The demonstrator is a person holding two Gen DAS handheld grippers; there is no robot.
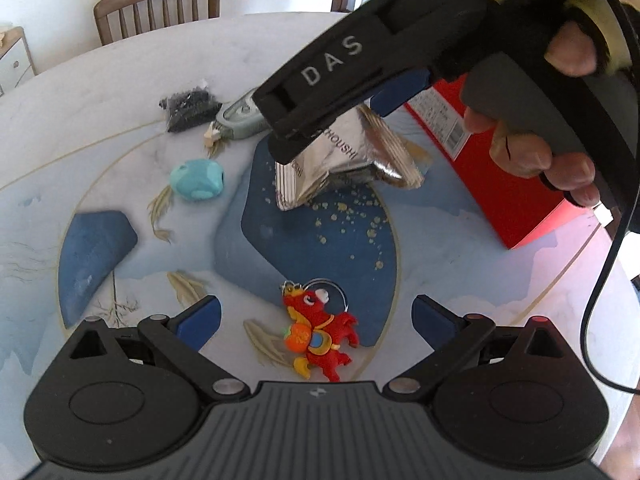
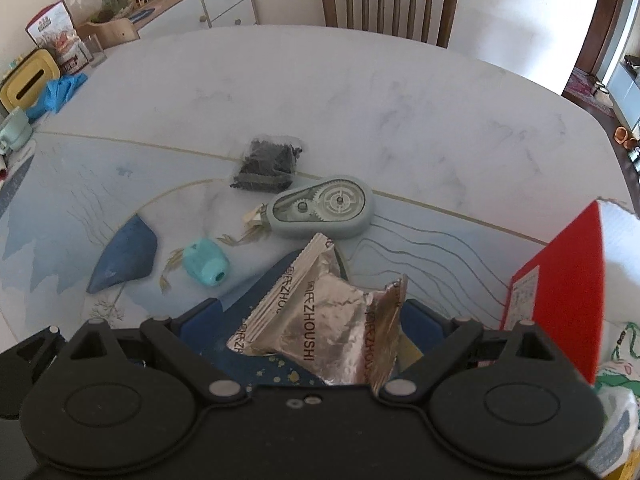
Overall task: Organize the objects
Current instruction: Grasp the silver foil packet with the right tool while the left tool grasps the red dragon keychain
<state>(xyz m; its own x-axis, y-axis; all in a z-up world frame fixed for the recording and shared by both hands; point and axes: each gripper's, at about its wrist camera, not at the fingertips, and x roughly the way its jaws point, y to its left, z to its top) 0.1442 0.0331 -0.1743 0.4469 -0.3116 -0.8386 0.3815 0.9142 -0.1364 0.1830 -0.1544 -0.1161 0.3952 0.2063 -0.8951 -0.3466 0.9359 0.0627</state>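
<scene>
1. Left wrist view: left gripper [image 1: 316,316] at bottom centre, jaws spread wide with nothing between them, hovering over one red dragon keychain [image 1: 320,336] lying with head toward top, ring at upper right.
2. Same view, centre: right gripper [image 1: 340,120] reaching in from upper right, carrying two silver foil snack packets [image 1: 340,160] above the table [image 1: 120,80], long axis running lower left to upper right.
3. Left of centre: one turquoise pencil sharpener [image 1: 198,180]; above it one bag of black beads [image 1: 188,106] and one grey correction tape dispenser [image 1: 240,120], tip pointing left.
4. Right side: one red box [image 1: 500,184].
5. Right wrist view: both packets [image 2: 328,320] at bottom centre, pinched between the blue pads [image 2: 200,320], long edges tilting up toward the right.
6. Beyond them, centre: dispenser [image 2: 324,212], beads [image 2: 266,166], sharpener [image 2: 206,266] toward the left.
7. Right edge: red box [image 2: 560,280].
</scene>
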